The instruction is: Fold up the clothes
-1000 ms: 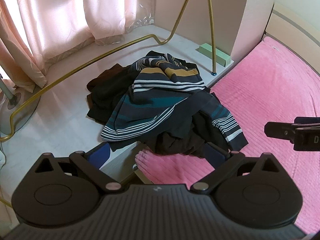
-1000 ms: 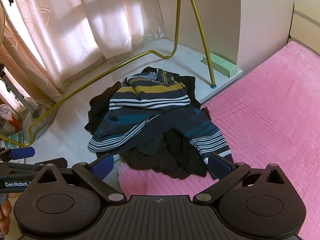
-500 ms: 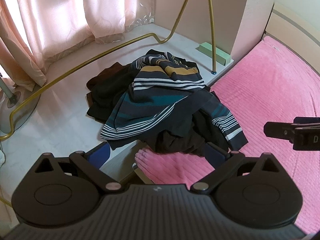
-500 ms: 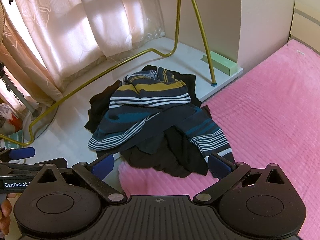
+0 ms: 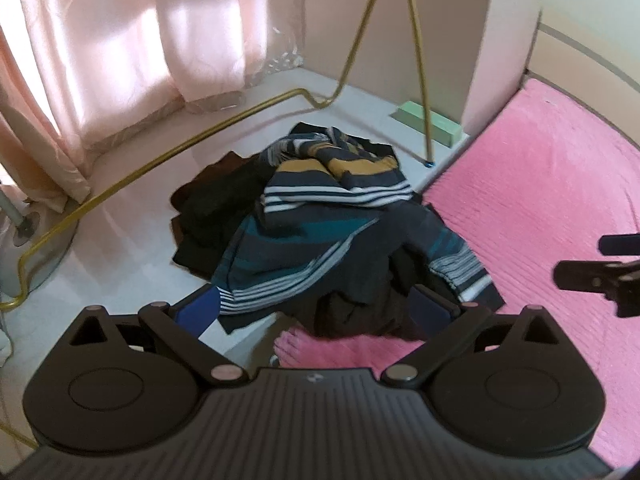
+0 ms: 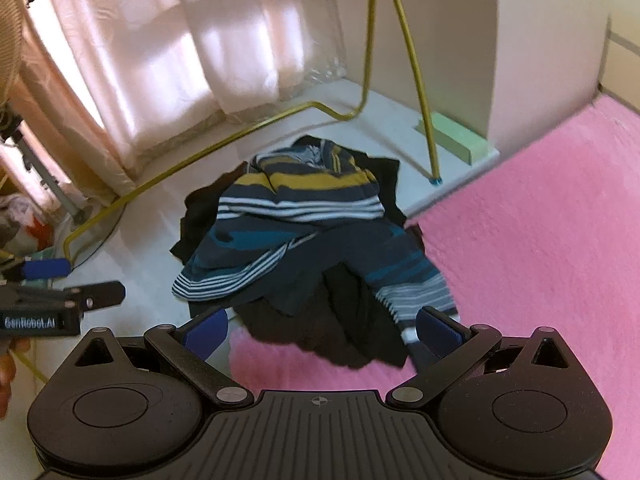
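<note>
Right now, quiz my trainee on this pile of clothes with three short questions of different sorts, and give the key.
1. True or false: the left gripper is shut on the striped top.
2. What does the near edge of the pile rest on: A floor only, B pink blanket, C green box?
3. What colour is the rack behind the pile?

Key: 1 false, both grippers are open; 2 B; 3 gold.

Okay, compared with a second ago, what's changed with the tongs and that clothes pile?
Both tongs have moved in toward the clothes pile, which now looks nearer and lower in each wrist view. Left tongs and right tongs stay open, holding nothing. The striped top and dark clothes lie as before, partly on the pink blanket.
</note>
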Motion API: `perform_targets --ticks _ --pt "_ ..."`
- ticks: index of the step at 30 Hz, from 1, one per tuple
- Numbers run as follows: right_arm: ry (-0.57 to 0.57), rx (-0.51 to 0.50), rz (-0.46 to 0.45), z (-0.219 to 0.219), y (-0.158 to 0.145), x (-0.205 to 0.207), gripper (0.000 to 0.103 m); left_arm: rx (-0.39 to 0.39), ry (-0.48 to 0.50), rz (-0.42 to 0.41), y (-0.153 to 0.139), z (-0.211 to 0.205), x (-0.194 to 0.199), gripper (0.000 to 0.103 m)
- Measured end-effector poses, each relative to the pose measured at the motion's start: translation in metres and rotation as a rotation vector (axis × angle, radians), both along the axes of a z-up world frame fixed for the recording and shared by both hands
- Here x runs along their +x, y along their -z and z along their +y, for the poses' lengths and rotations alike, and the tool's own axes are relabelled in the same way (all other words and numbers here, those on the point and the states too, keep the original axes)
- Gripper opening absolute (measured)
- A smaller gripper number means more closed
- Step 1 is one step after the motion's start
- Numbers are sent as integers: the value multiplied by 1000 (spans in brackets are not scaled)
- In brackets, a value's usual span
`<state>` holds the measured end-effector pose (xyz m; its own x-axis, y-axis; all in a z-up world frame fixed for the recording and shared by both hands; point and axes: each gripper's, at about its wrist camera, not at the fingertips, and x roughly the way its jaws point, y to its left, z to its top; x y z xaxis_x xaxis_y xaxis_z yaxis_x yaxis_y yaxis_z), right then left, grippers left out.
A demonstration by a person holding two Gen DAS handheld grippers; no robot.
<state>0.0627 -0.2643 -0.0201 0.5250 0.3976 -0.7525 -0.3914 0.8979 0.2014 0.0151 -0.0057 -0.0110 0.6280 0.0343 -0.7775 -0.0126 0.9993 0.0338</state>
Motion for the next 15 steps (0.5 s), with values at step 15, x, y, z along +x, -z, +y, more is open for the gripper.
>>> perform_targets --ticks 15 --pt "-167 3 -4 41 53 119 102 195 117 77 47 20 88 100"
